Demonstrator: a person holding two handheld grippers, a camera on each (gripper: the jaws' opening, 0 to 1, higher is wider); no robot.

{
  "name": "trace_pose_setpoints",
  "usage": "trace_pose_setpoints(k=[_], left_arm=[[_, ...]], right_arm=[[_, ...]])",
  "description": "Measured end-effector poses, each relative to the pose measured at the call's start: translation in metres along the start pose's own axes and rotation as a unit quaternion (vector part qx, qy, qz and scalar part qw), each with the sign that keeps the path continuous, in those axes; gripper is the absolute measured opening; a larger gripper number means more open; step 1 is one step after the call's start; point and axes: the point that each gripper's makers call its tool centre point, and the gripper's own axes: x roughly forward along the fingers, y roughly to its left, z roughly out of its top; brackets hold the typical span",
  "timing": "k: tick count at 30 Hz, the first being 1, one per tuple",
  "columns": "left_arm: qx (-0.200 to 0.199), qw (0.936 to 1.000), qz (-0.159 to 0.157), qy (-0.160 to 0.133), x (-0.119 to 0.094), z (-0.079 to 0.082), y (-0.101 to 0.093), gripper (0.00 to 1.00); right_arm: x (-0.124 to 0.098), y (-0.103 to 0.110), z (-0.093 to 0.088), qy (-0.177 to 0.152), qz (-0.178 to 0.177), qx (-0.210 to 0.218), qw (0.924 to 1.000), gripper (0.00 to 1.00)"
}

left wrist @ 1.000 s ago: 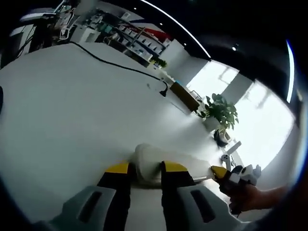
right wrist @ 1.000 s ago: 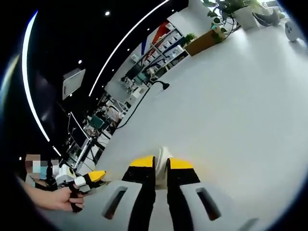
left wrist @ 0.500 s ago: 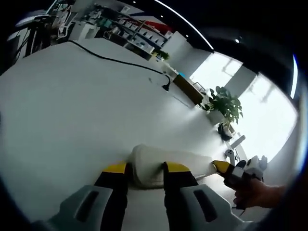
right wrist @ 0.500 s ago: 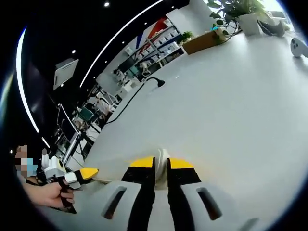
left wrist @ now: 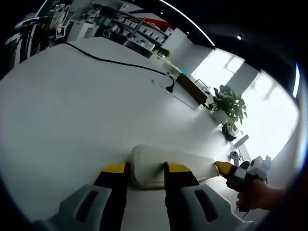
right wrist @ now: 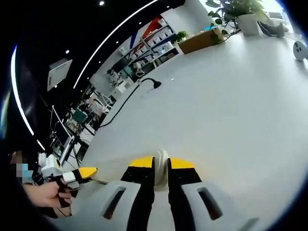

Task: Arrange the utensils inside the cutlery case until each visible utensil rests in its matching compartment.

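Between the left gripper (left wrist: 145,167) jaws, pinched: one end of the cream, rounded cutlery case (left wrist: 171,163). Right gripper (right wrist: 161,163) nearly closed on the case's thin edge, apparently gripping. Lying on the white table (left wrist: 72,110).

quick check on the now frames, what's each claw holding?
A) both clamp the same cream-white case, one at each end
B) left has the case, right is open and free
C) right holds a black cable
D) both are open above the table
A: in the left gripper view the left claw pinches the end of the cream-white case, with the right claw at its far end; in the right gripper view that claw grips the case edge.
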Motion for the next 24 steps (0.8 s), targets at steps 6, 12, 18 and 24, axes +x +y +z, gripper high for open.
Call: trace_pose_setpoints(k=[6, 12, 18, 24], left_arm=[[-0.008, 0.9998, 0.003, -0.019, -0.005, -0.001, 0.004, 0.30], [-0.008, 0.9998, 0.008, -0.014, -0.007, 0.003, 0.008, 0.31], [-0.057, 0.9982, -0.004, 0.017, -0.009, 0.003, 0.012, 0.29], [-0.028, 0.9994, -0.017, 0.008, -0.016, 0.014, 0.007, 0.30]], right_arm=[[0.004, 0.000, -0.001, 0.002, 0.011, 0.000, 0.9999, 0.06], [0.006, 0.007, -0.004, 0.016, 0.017, -0.015, 0.9996, 0.08], [0.007, 0.009, -0.004, 0.031, 0.007, -0.004, 0.9995, 0.09], [0.003, 0.015, 0.013, -0.002, 0.019, 0.026, 0.9995, 0.27]])
